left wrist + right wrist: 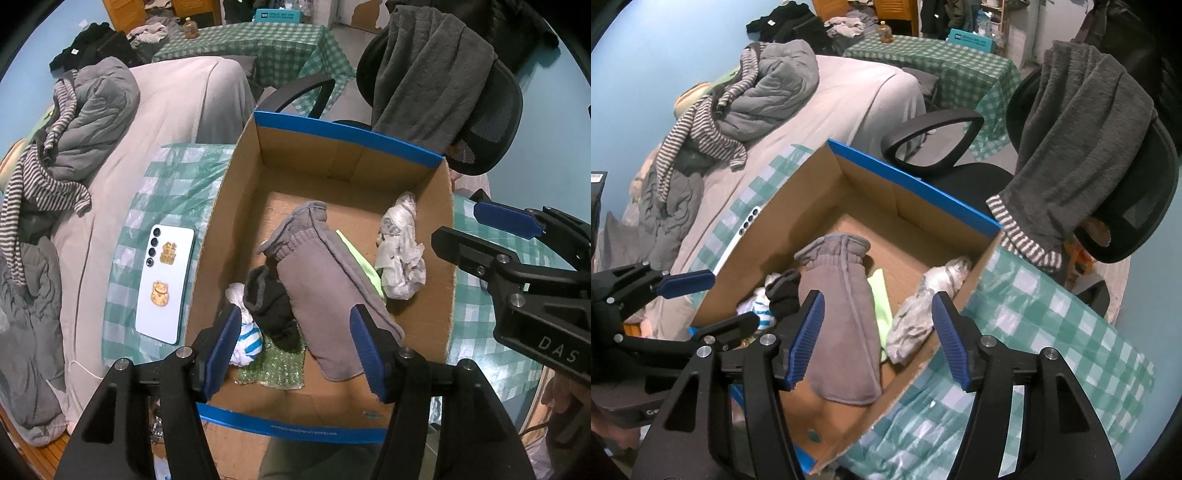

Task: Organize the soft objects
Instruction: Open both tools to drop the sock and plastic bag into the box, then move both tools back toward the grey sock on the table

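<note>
Above the cardboard box (236, 192), at 6 o'clock: hovering with left gripper (295, 354) and right gripper (879, 339) fingers spread, empty, grey garment (332, 295) resting inside for containment.

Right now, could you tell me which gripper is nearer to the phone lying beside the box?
Left. The left gripper hovers over the box's near end beside the phone; the right gripper hovers toward the box's opposite side.

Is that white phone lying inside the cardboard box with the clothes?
No, the white phone lies face down on the checkered tablecloth, outside the left wall of the cardboard box.
</note>
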